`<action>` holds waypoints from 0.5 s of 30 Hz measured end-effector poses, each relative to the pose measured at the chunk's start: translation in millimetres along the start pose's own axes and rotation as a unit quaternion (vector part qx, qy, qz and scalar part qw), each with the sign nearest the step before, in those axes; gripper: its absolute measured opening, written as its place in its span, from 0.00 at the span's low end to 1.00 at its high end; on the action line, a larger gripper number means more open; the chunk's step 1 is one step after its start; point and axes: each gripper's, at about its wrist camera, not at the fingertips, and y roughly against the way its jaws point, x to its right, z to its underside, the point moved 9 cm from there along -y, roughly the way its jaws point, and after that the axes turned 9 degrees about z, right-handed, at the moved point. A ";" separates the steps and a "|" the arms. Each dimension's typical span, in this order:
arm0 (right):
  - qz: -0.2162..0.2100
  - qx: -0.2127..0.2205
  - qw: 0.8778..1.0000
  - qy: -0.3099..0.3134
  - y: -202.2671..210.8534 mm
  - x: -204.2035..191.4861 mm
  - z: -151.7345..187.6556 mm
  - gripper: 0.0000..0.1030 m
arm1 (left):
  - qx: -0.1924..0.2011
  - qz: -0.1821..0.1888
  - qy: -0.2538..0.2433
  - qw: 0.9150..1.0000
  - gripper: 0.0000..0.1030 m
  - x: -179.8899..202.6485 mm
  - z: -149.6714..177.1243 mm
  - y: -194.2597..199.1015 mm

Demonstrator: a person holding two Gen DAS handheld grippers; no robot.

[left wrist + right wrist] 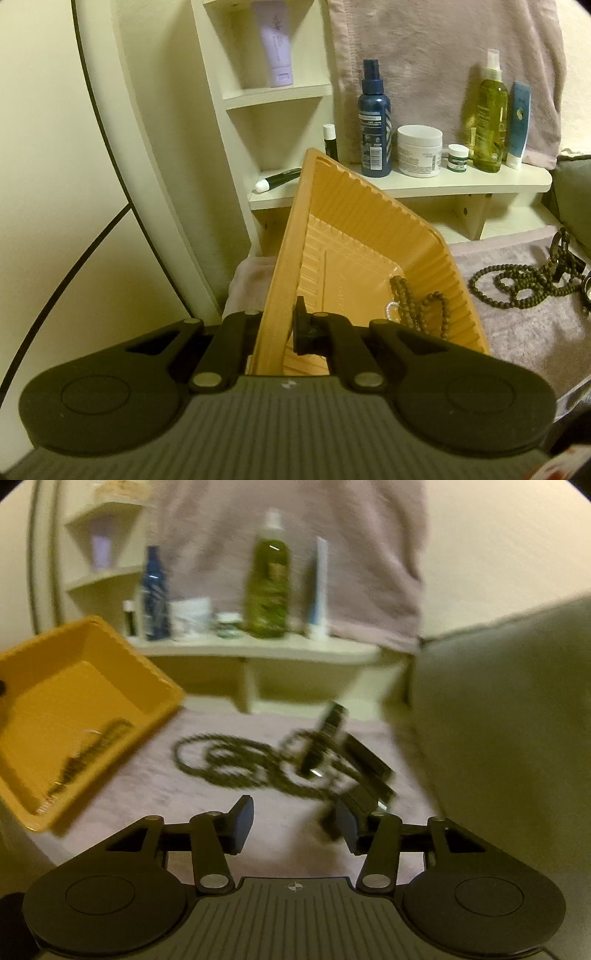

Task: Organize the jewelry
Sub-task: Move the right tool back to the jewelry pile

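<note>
A: Mauve towelling cloth [155, 786] covers the surface; how far does it run?

B: It reaches back to the foot of the cream shelf [443, 184] and, in the right wrist view, drops away at its near-left corner under the tray. A grey-green cushion [498, 720] closes off the right edge.

A: And the orange plastic tray [369, 229]?

B: Tilted up over the left edge, its ridged wall clamped by the left hand-held gripper [275, 326], jaws clenched on the rim. One beaded strand [417, 310] lies in its low corner with a small silvery piece beside it.

A: What remains on the cloth?

B: A long dark beaded necklace [229, 760] coiled in loops near the middle, tangled at its right end with a dark strapped piece [354, 760], too blurred to name, just beside the cushion.

A: Room to move?

B: Bare cloth lies between tray and coils, and in front of them. The right hand-held gripper [293, 825] hovers there, released, jaws apart with nothing between them; its right finger sits just before the strapped piece.
</note>
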 end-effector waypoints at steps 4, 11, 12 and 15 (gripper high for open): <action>0.021 -0.007 1.000 -0.013 -3.2 15.4 6.7 0.50 | 0.000 -0.001 -0.002 1.000 0.05 0.5 -0.4 0.4; 0.011 -0.014 0.998 -0.055 -11.0 18.2 4.0 0.51 | -0.001 -0.002 -0.003 1.000 0.05 1.0 -0.7 0.8; 0.009 -0.018 0.998 -0.063 -13.2 18.5 4.2 0.51 | -0.001 -0.002 -0.003 1.000 0.05 1.1 -0.6 0.8; 0.005 -0.027 0.996 -0.086 -20.5 19.7 5.1 0.51 | -0.001 -0.002 -0.003 1.000 0.05 1.2 -0.6 0.9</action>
